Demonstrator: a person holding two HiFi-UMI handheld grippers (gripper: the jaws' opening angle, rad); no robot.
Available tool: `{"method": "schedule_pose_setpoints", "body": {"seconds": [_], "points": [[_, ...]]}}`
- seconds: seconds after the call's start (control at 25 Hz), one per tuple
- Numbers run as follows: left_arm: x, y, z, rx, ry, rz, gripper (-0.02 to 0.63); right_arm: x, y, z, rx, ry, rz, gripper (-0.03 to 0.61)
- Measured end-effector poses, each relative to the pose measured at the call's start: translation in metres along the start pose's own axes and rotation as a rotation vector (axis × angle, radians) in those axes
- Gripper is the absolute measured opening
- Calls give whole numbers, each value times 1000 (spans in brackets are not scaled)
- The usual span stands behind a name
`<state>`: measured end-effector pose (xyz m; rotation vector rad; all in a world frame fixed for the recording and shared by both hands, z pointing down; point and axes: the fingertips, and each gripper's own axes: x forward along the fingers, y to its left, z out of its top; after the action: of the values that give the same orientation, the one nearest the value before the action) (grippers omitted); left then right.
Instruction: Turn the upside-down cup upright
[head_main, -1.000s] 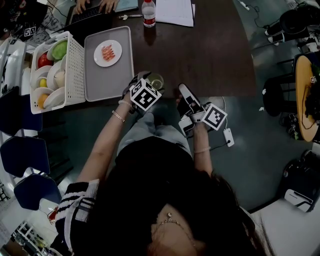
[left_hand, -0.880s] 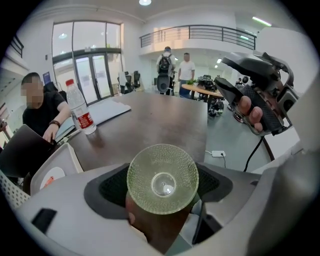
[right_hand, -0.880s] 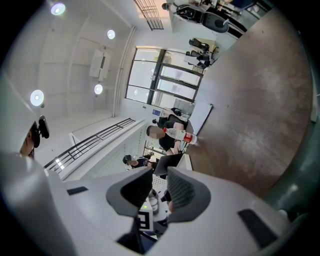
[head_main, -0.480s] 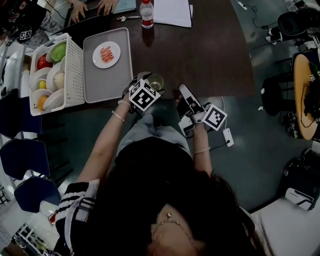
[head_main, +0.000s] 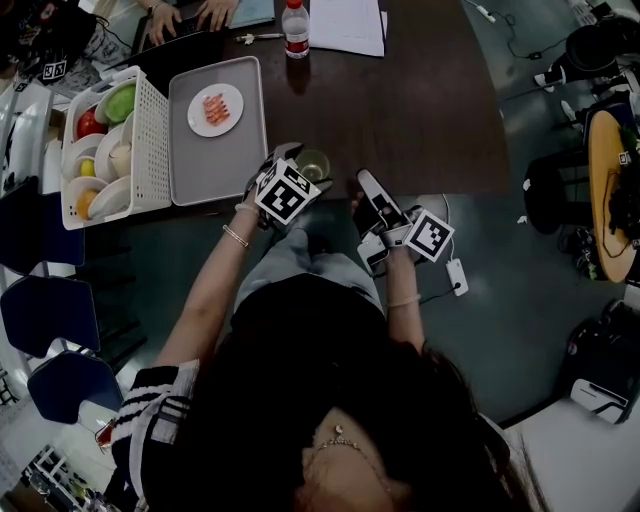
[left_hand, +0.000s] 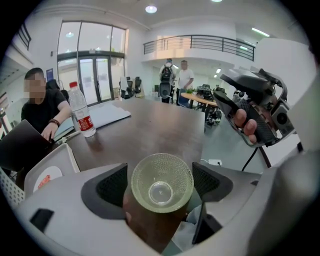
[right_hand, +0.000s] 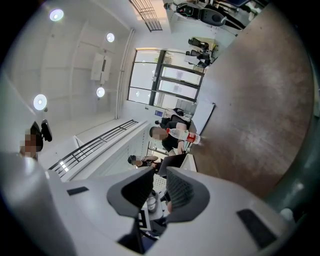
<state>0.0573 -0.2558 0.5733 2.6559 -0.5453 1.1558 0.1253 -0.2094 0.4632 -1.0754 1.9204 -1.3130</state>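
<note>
A clear, dimpled glass cup (head_main: 314, 163) stands mouth-up at the near edge of the dark table (head_main: 420, 110). My left gripper (head_main: 300, 168) reaches down onto it from the near side. In the left gripper view the cup (left_hand: 161, 182) fills the gap, and both pads (left_hand: 112, 186) lie against its sides. My right gripper (head_main: 363, 180) hovers level just off the table edge, to the right of the cup. Its jaws (right_hand: 159, 187) show a narrow gap with nothing in it. It also appears in the left gripper view, right gripper (left_hand: 250, 117) held by a hand.
A grey tray (head_main: 215, 160) carrying a plate of food (head_main: 215, 108) lies left of the cup. Beside it is a white basket (head_main: 150, 130) of bowls and fruit. A water bottle (head_main: 297, 25), papers (head_main: 345, 20) and a person's hands at a laptop (head_main: 185, 30) sit at the far edge.
</note>
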Motion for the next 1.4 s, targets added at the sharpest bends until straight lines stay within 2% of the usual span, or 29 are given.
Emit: {"method": "schedule_pose_setpoints", "body": {"seconds": [0.4, 0.48, 0.6, 0.68, 0.72, 0.8, 0.88, 1.08, 1.2, 1.24, 1.28, 1.4], "points": [[-27, 0, 13, -61, -91, 23, 397, 5, 6, -2, 2, 15, 25, 89], [-42, 2, 20, -101, -144, 38, 397, 6, 8, -1, -3, 13, 28, 89], [-71, 5, 40, -162, -275, 75, 396, 8, 12, 2, -43, 4, 13, 75], [-91, 7, 51, -191, -358, 115, 396, 8, 18, 5, -103, -6, -7, 58], [-101, 10, 55, -214, -399, 141, 371, 9, 21, 8, -139, -11, -17, 50], [-120, 17, 57, -282, -478, 191, 249, 10, 29, 10, -209, -17, -39, 43], [-136, 24, 54, -352, -534, 219, 223, 10, 34, 11, -287, -19, -71, 37], [-165, 35, 43, -489, -622, 238, 154, 17, 51, 3, -538, 23, -127, 34], [-178, 40, 37, -529, -651, 280, 77, 20, 59, -1, -659, 36, -159, 20], [-182, 42, 36, -542, -665, 296, 26, 21, 61, -2, -689, 36, -163, 18], [-187, 42, 35, -554, -682, 306, 3, 21, 63, -3, -718, 35, -168, 18], [-201, 40, 36, -582, -731, 302, 3, 21, 68, -4, -814, 40, -196, 18]]}}
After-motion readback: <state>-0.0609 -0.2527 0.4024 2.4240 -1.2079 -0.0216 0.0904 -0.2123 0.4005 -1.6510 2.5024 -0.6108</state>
